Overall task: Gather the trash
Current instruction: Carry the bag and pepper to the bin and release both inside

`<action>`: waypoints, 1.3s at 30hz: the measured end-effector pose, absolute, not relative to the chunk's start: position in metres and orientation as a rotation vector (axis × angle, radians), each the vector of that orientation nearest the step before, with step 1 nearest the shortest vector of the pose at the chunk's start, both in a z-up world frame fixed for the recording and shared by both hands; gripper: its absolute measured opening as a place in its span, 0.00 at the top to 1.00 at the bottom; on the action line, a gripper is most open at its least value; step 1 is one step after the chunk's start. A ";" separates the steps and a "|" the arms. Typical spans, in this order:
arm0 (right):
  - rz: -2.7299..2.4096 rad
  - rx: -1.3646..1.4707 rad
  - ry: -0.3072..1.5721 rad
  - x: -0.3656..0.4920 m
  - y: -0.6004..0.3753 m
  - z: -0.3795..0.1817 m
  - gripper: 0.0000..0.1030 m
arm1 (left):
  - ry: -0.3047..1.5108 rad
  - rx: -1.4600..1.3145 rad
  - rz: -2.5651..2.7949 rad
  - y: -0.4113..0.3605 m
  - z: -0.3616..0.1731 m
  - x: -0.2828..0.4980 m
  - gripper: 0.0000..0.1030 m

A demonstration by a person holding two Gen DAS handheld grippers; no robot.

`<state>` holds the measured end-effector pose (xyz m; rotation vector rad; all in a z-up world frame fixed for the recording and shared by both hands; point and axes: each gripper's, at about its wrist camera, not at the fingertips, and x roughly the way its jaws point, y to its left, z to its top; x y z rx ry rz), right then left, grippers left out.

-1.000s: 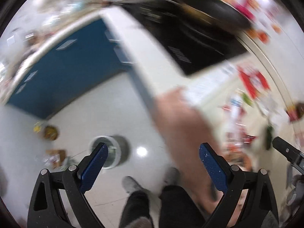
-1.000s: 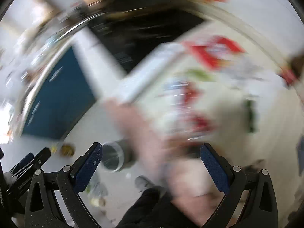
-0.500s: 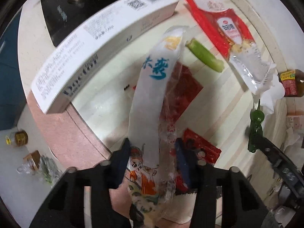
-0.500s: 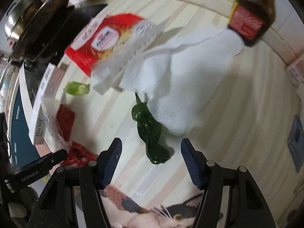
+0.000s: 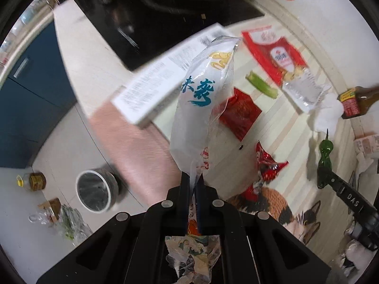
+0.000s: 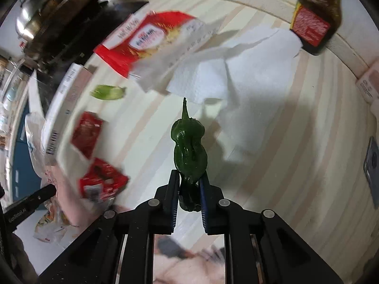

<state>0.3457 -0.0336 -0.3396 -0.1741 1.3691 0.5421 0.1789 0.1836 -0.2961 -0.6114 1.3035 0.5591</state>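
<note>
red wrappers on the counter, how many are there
3: big red noodle bag near the stove, flat red sachet mid-counter, crumpled red packet nearest the counter's front edge. More may be hidden behind the held bag.

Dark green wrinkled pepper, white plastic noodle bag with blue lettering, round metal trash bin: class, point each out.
Dark green wrinkled pepper (image 6: 188,146): right wrist view, its bulging middle.
White plastic noodle bag with blue lettering (image 5: 201,108): left wrist view, below the lettering.
Round metal trash bin (image 5: 93,191): left wrist view, its open mouth.

wrapper (image 5: 201,108): glossy plastic | pepper (image 6: 189,151): shiny, wrinkled | towel (image 6: 236,75): matt paper
</note>
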 end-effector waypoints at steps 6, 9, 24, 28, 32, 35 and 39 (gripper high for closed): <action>0.622 -0.138 1.290 0.308 -0.032 -0.279 0.84 | 1.183 -0.606 0.613 0.211 -0.253 0.128 0.98; 0.688 -0.145 1.256 0.280 -0.022 -0.251 0.84 | 1.134 -0.637 0.648 0.226 -0.238 0.090 0.98; 1.084 -0.464 1.286 0.054 0.159 -0.302 0.85 | 1.091 -0.920 1.002 0.309 -0.300 -0.148 0.98; 1.143 -0.564 1.341 -0.004 0.202 -0.355 0.85 | 1.111 -1.025 1.071 0.326 -0.348 -0.206 0.98; 1.178 -0.660 1.417 -0.051 0.239 -0.428 0.85 | 1.148 -1.157 1.114 0.347 -0.426 -0.258 0.98; 1.186 -0.726 1.508 -0.081 0.264 -0.510 0.85 | 1.163 -1.284 1.084 0.362 -0.492 -0.285 0.98; 1.177 -0.784 1.632 -0.109 0.288 -0.617 0.85 | 1.169 -1.492 1.013 0.379 -0.614 -0.311 0.98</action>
